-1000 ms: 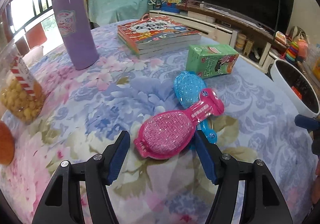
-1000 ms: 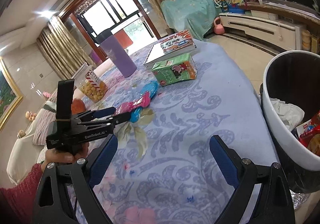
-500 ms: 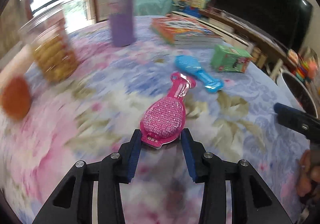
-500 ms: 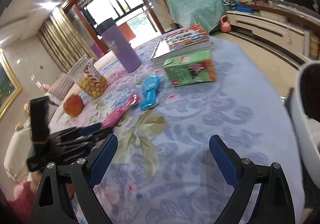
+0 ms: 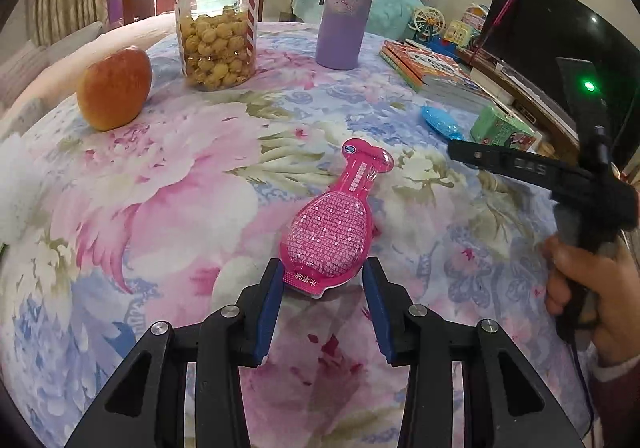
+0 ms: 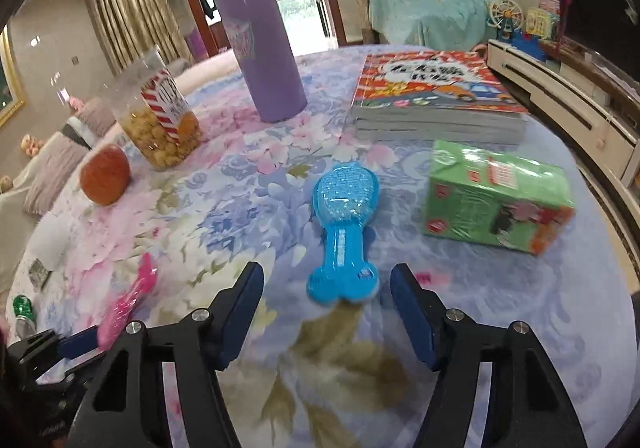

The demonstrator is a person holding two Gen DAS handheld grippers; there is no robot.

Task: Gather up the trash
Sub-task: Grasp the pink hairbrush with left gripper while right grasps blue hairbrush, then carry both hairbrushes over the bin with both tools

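On a counter (image 5: 168,176) covered by a flowered cloth, places can be given from the pink packet (image 5: 332,232), a flat pink blister pack with a narrow neck. Far to its left an apple (image 5: 114,88) is seen, and behind that a clear jar (image 5: 218,24) of yellow snack balls. Behind the packet a purple tumbler (image 5: 346,4) is stood upright. The wide end of the pink packet is pinched between the blue fingers (image 5: 270,308) of the left gripper (image 5: 322,284), whose fingers have just been closing; the neck is pointed away from the camera and the packet appears slightly raised at the gripped end. To the right of the packet, and apart from it, a blue packet (image 6: 344,232) of the same shape is laid flat on the cloth. It is framed by the right gripper (image 6: 326,284), whose fingers are spread on either side of its near end without touching it and have just been closing. Further right a green carton (image 6: 496,200) is laid on its side, with a stack of books (image 6: 436,100) behind it. At the far right of the left wrist view, a hand (image 5: 588,288) is seen around the right gripper's handle.
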